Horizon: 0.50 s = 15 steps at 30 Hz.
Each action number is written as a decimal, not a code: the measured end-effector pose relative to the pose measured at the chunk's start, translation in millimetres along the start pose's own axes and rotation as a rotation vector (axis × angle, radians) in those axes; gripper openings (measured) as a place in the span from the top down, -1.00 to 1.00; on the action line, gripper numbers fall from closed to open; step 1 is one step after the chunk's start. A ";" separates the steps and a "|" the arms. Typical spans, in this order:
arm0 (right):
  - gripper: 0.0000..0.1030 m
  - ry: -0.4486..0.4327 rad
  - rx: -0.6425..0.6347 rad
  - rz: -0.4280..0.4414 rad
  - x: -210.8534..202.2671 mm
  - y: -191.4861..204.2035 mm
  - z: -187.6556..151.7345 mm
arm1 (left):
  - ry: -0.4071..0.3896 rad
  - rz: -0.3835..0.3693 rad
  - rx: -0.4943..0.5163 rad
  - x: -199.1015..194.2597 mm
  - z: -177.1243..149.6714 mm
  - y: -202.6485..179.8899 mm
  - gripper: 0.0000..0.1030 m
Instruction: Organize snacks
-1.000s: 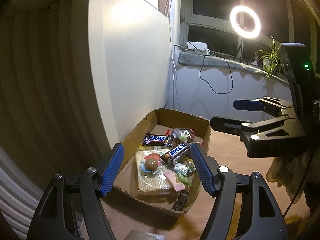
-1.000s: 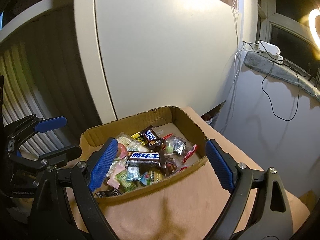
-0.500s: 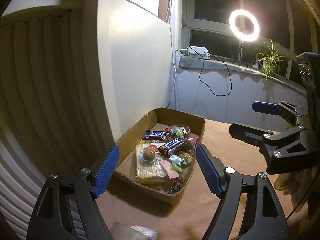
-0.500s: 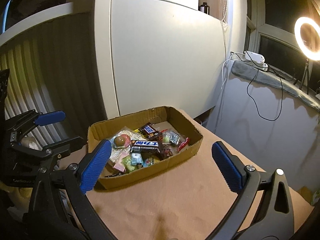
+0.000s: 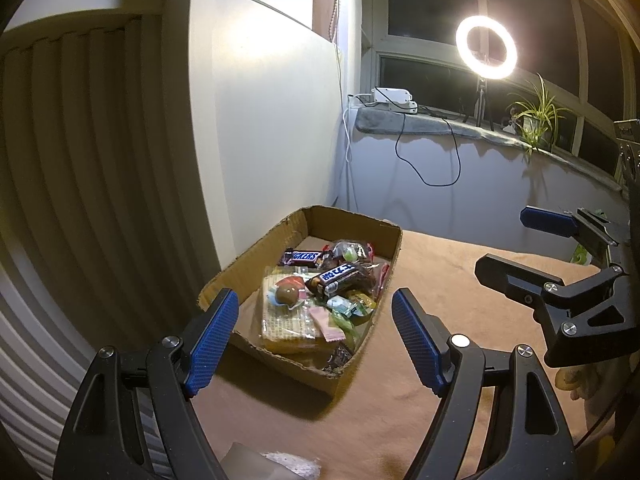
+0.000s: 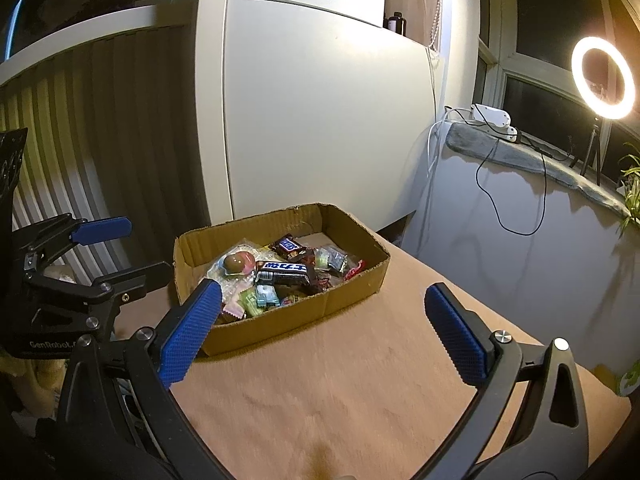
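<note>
A shallow cardboard box (image 5: 356,220) sits on the tan-covered table (image 6: 360,380) against the white wall panel. It holds several wrapped snacks: a Snickers bar (image 5: 304,257), a dark bar with a blue label (image 5: 340,276), a wafer packet (image 5: 288,320) and a round chocolate ball (image 5: 289,294). My left gripper (image 5: 314,296) hangs open, short of the box's near-left corner, with nothing between its pads. My right gripper (image 6: 322,289) is open wide in front of the box's long side (image 6: 352,300), also empty. Each gripper shows in the other's view: the right one (image 5: 502,240), the left one (image 6: 149,248).
A lit ring light (image 5: 486,47) and a potted plant (image 5: 536,120) stand on the window sill, with a cable hanging down the wall. Ribbed slats run along the left. A crinkled clear wrapper (image 5: 280,464) lies at the table's near edge.
Both grippers have drawn back from the box, which now looks smaller and farther off. Both pairs of jaws stand wider apart than before.
</note>
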State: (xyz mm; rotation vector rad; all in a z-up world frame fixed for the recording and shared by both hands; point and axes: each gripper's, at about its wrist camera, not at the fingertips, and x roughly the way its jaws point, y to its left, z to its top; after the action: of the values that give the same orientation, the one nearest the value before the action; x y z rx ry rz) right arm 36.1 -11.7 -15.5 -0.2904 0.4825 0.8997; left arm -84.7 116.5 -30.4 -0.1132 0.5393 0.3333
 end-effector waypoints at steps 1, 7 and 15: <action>-1.00 -0.001 0.000 -0.003 -0.5 -0.6 -0.4 | 0.000 0.000 -0.001 -0.4 0.1 -0.1 -0.54; -1.00 -0.003 0.004 -0.005 -2.5 -1.0 -2.4 | 0.000 0.003 0.001 -1.2 0.0 -1.7 -0.54; -1.00 -0.004 0.005 -0.006 -3.6 -0.7 -3.0 | 0.003 0.004 0.001 -0.1 -0.7 -2.3 -0.54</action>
State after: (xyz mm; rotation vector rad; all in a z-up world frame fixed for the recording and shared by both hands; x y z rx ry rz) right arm 33.9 -15.9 -16.3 -0.2851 0.4804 0.8926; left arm -84.3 114.2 -30.9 -0.1115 0.5429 0.3365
